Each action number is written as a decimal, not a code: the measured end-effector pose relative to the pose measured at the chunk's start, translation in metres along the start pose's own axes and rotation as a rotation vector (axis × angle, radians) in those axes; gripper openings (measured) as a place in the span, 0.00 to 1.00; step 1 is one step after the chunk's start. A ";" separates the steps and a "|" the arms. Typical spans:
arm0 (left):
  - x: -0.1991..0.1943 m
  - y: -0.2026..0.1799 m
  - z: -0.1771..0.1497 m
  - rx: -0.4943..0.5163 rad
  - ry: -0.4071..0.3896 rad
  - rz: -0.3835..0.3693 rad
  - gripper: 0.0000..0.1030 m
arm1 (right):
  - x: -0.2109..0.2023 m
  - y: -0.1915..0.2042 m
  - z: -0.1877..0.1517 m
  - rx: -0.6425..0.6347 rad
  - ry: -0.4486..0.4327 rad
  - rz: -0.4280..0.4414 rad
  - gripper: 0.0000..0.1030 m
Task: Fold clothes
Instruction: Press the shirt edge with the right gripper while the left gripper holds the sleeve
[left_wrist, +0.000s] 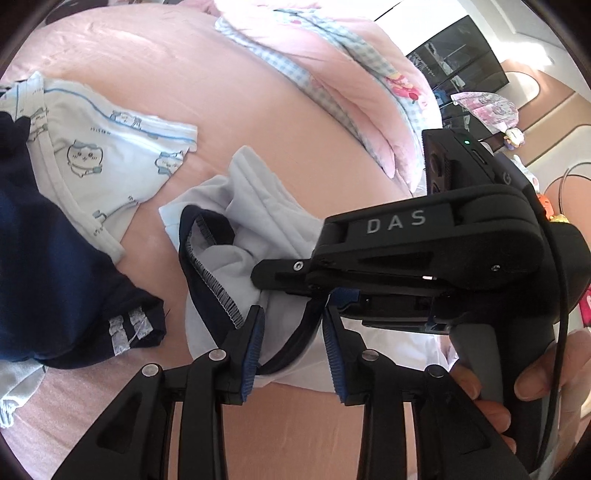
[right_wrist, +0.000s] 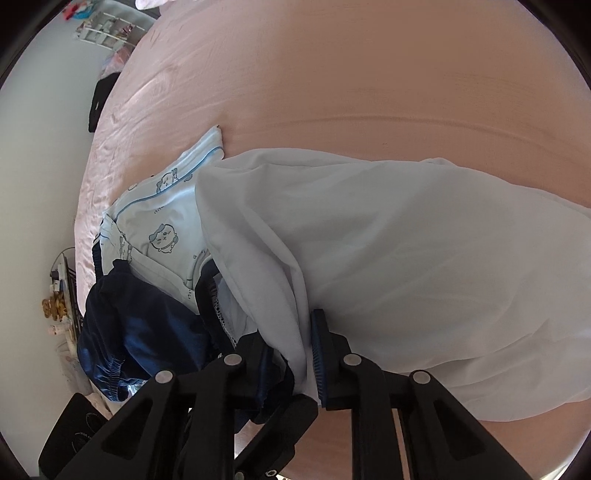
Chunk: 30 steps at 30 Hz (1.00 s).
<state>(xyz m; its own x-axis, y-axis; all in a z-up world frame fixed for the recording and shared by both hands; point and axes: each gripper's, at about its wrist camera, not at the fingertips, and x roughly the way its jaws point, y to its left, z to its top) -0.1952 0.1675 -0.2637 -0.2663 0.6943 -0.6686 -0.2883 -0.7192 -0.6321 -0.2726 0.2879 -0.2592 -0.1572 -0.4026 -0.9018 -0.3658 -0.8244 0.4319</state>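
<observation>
- On a pink bed (right_wrist: 332, 66), the right gripper (right_wrist: 295, 354) pinches a fold of the white garment (right_wrist: 406, 258) between its fingers (right_wrist: 319, 354); the far-side pad is buried under cloth, so only the near blue pad shows, pressed against the fabric.
- The left gripper (left_wrist: 291, 347) sits with its fingers (left_wrist: 253, 350) only partly apart, the garment's dark collar band (left_wrist: 288, 350) running between the blue pads; whether those pads actually press on the band cannot be told from either view.
- The white garment lies bunched on the bed, its body spreading to the right in the right wrist view, its neck opening and navy-trimmed collar (left_wrist: 207, 266) just ahead of the left gripper.
- To the left lie a pale blue cartoon-print top (left_wrist: 110, 155) and a navy garment (left_wrist: 55, 258), touching each other and close beside the white one; the print top is partly overlapped by it in the right wrist view.
- The step appears to be securing two holds near the collar. Done well, each grip takes only the white garment's cloth, clear of the neighbouring pieces, and both holds are firm before the cloth is lifted and spread flat on open bed.
- A person's hand (left_wrist: 491, 387) wraps the right gripper's handle at the right edge of the left wrist view.
</observation>
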 end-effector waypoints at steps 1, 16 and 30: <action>-0.001 0.002 0.000 -0.012 0.013 0.013 0.33 | 0.000 -0.001 0.000 0.001 0.000 0.004 0.17; -0.033 0.051 -0.001 -0.170 0.015 0.030 0.71 | -0.001 0.007 -0.006 -0.050 -0.031 -0.054 0.17; -0.022 0.062 0.014 -0.268 0.028 -0.033 0.71 | 0.005 0.006 -0.008 -0.063 -0.044 -0.036 0.17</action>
<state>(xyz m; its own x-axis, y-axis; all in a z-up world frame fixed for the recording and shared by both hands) -0.2203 0.1079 -0.2831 -0.2341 0.7190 -0.6544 -0.0419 -0.6799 -0.7321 -0.2680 0.2779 -0.2607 -0.1859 -0.3557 -0.9159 -0.3137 -0.8619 0.3984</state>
